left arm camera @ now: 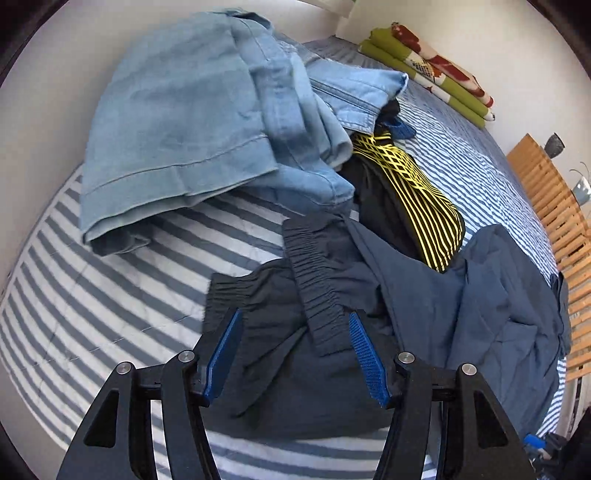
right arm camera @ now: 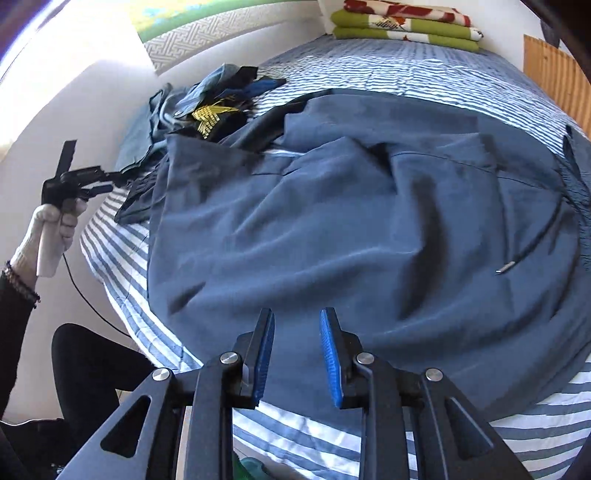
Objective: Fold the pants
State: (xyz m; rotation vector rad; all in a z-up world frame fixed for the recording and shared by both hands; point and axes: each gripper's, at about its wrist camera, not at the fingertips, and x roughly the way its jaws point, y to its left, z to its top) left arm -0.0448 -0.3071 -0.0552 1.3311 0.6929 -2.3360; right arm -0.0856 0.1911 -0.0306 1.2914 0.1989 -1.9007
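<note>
Dark blue pants (right arm camera: 332, 229) lie crumpled across the striped bed (right arm camera: 424, 70). Their gathered elastic band (left arm camera: 314, 280) lies at the left end. My left gripper (left arm camera: 294, 315) is open, its blue pads (left arm camera: 223, 354) on either side of that band, just above the fabric. In the right wrist view the left gripper (right arm camera: 105, 182) appears at the pants' left end, held by a hand (right arm camera: 55, 221). My right gripper (right arm camera: 296, 314) hovers open over the near edge of the pants, with nothing between its fingers. A drawstring with a metal tip (right arm camera: 504, 268) lies on the pants at the right.
Light blue jeans (left arm camera: 192, 122) and a black garment with yellow lines (left arm camera: 413, 192) are piled at the far left of the bed, against a white wall. A folded green and red blanket (right arm camera: 406, 24) lies at the bed's far end. A wooden slatted panel (left arm camera: 554, 206) borders the right side.
</note>
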